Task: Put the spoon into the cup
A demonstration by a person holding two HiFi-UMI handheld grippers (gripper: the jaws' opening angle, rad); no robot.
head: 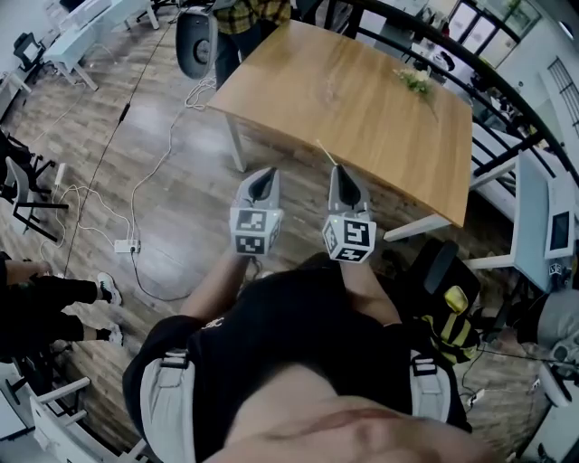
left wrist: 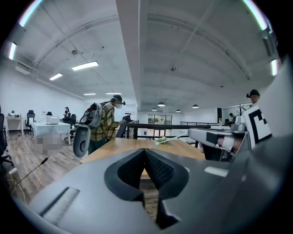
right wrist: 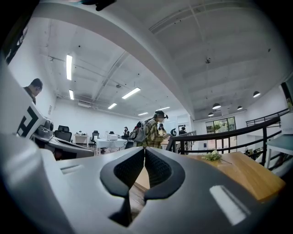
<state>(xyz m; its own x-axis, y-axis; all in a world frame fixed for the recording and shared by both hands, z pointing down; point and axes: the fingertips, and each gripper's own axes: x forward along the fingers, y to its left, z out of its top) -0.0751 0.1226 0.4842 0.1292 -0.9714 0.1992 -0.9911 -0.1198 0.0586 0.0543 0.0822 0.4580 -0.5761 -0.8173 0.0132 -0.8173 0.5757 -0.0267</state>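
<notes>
My right gripper (head: 339, 169) is shut on a thin pale-green spoon (head: 326, 152) that sticks out up and left from its tip, just short of the wooden table (head: 344, 99). The left gripper view shows that spoon (left wrist: 174, 139) reaching left from the right gripper (left wrist: 192, 132). In the right gripper view the right gripper (right wrist: 144, 149) has its jaws together and the spoon is hidden. My left gripper (head: 265, 174) is shut on nothing, and the left gripper (left wrist: 145, 151) shows its pads touching. Both grippers are held close to the person's body. No cup shows in any view.
A small sprig of flowers (head: 416, 81) lies on the table's far right. A person in a plaid shirt (head: 244, 14) stands at the table's far left beside a grey office chair (head: 194, 41). Cables and a power strip (head: 127, 245) lie on the wooden floor. A black railing (head: 507, 99) runs behind the table.
</notes>
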